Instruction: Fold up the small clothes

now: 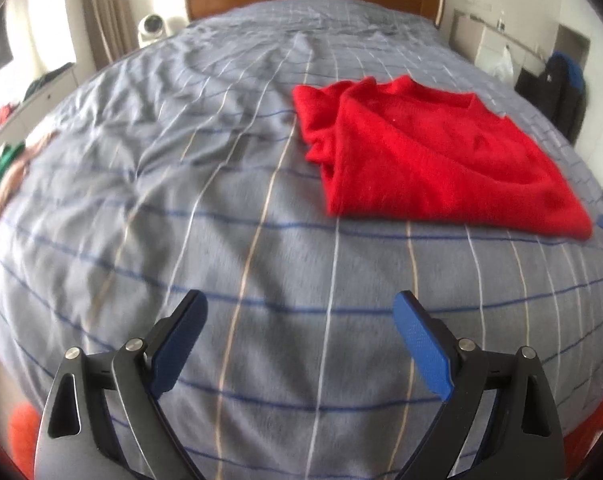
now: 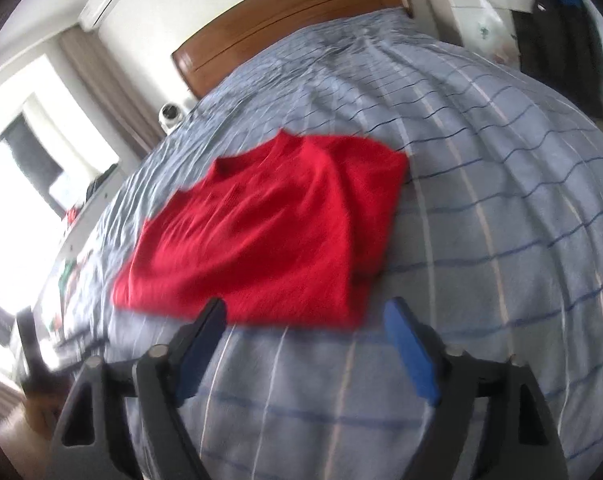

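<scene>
Sweater (image 2: 261, 232) edges motion-blurred, folds indistinct

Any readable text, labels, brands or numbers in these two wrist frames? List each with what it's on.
None readable in either view.
Red sweater: no print or tag visible.
Plaid bedsheet: only stripes.
White cabinet by the headboard: a small dark mark on something white hanging on it, too blurred to tell whether it is text.
White round device beside the bed: no legible marking.
</scene>
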The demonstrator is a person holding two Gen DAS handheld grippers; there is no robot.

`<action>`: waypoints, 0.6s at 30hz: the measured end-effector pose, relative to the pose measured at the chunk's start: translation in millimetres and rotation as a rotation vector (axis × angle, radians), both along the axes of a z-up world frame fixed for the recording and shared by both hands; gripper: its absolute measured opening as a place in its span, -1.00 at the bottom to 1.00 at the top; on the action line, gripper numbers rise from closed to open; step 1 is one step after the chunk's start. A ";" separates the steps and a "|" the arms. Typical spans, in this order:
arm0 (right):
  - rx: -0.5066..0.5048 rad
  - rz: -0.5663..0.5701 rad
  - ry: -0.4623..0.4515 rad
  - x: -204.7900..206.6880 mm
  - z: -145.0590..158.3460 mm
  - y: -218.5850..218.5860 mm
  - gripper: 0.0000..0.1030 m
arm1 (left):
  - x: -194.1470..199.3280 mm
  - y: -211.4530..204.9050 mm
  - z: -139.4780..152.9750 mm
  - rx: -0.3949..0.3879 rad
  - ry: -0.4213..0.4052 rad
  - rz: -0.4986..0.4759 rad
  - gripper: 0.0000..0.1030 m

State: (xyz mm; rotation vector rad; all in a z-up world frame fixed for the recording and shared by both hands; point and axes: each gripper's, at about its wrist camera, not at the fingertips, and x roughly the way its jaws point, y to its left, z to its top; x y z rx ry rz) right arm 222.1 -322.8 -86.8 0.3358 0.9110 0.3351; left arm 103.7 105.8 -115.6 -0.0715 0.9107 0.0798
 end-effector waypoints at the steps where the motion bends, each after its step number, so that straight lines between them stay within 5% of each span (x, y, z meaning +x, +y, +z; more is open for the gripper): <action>1: 0.031 -0.015 0.023 13.1 -1.9 -6.4 0.67 | -3.7 1.7 -2.3 -0.004 -0.004 -0.002 0.84; 10: 0.185 -0.072 0.164 83.9 -43.5 -18.0 0.66 | -15.3 24.9 -15.1 -0.040 -0.013 0.033 0.86; 12: 0.188 -0.038 0.175 90.5 -50.0 -1.4 0.21 | -14.1 28.6 -14.4 -0.041 -0.017 0.041 0.86; 13: 0.157 -0.028 0.201 93.0 -53.1 6.3 -0.65 | -13.6 32.1 -14.4 -0.045 -0.019 0.047 0.86; 14: 0.100 -0.036 0.217 94.4 -53.3 14.7 -0.79 | -14.0 36.3 -13.9 -0.052 -0.024 0.059 0.86; 18: 0.008 0.000 0.109 89.7 -6.0 54.2 -0.80 | -15.6 63.5 -11.8 -0.108 -0.053 0.129 0.86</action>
